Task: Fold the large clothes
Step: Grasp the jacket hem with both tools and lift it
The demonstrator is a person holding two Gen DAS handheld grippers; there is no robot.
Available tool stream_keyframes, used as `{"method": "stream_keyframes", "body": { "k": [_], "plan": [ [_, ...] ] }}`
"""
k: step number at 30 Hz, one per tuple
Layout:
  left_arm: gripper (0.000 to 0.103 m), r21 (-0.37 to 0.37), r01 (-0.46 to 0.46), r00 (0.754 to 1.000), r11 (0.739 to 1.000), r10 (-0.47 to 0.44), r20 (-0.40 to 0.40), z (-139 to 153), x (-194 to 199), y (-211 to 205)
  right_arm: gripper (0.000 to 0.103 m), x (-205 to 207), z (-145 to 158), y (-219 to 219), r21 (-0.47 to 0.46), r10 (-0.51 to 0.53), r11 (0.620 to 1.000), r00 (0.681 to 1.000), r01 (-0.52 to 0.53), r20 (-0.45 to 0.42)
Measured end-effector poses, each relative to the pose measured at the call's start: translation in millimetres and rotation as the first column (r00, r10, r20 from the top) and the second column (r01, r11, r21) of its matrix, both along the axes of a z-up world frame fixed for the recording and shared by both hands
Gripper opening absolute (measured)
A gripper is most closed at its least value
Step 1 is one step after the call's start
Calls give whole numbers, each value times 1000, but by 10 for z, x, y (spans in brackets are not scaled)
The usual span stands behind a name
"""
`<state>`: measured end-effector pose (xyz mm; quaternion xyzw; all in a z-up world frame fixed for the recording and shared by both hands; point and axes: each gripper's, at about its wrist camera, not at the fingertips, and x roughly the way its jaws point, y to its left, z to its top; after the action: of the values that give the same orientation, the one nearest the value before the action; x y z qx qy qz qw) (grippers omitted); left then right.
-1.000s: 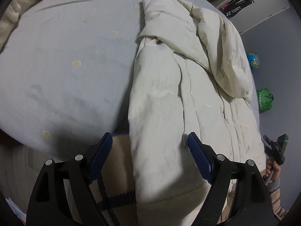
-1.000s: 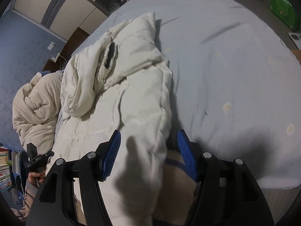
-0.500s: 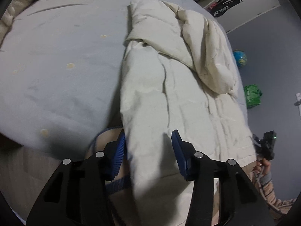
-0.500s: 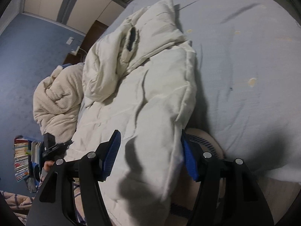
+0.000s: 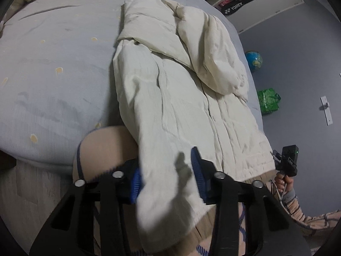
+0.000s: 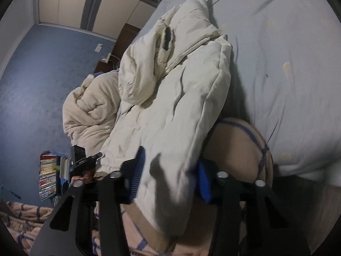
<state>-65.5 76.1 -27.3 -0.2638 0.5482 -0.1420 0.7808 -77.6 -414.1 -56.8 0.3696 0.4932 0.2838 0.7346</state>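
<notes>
**Both claws closing on the jacket's hem**

You had the cream puffer jacket (image 5: 170, 89) lying lengthwise on the bed (image 5: 53, 74), its hem end hanging off the near edge over your knees. Your left claw (image 5: 165, 177) was closing around the left hem corner, the padded fabric bunched between its blue pads (image 5: 196, 170) and touching both. Your right claw (image 6: 170, 175) was likewise closing on the right hem corner, fabric filling the gap between its jaws. A cream blanket (image 6: 89, 111) sat heaped beside the jacket.
</notes>
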Motion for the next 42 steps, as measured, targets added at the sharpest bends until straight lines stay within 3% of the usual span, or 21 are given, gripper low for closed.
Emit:
{"method": "stream_keyframes", "body": {
  "k": [2,7,9,15,21,28,36,42],
  "plan": [
    [23,19,15,1000,1000,-15,2,20,-51,-52,26,-69,26,47,-4,25,1000,1000,-25,13],
    [17,26,27,1000,999,-27,1,35,-150,-108,19,-167,90,72,18,29,999,999,-30,40],
    [10,26,7,1000,1000,-8,16,45,-167,-82,15,-179,115,72,29,22,999,998,-23,54],
    [6,-50,-22,993,999,27,111,243,-45,-49,11,25,337,138,147,-13,989,990,-7,139],
    [6,-116,-28,979,993,51,198,531,186,13,11,382,606,215,230,-50,973,977,0,208],
    [6,-157,-53,955,986,96,282,842,554,152,11,913,835,102,349,-184,933,953,92,241],
    [6,-137,-46,940,990,89,328,1068,1105,249,11,1640,917,76,391,-280,902,936,181,214],
    [7,-128,-67,941,989,105,321,1072,1635,357,10,2223,782,38,392,-344,881,927,264,149]
  ]
}}
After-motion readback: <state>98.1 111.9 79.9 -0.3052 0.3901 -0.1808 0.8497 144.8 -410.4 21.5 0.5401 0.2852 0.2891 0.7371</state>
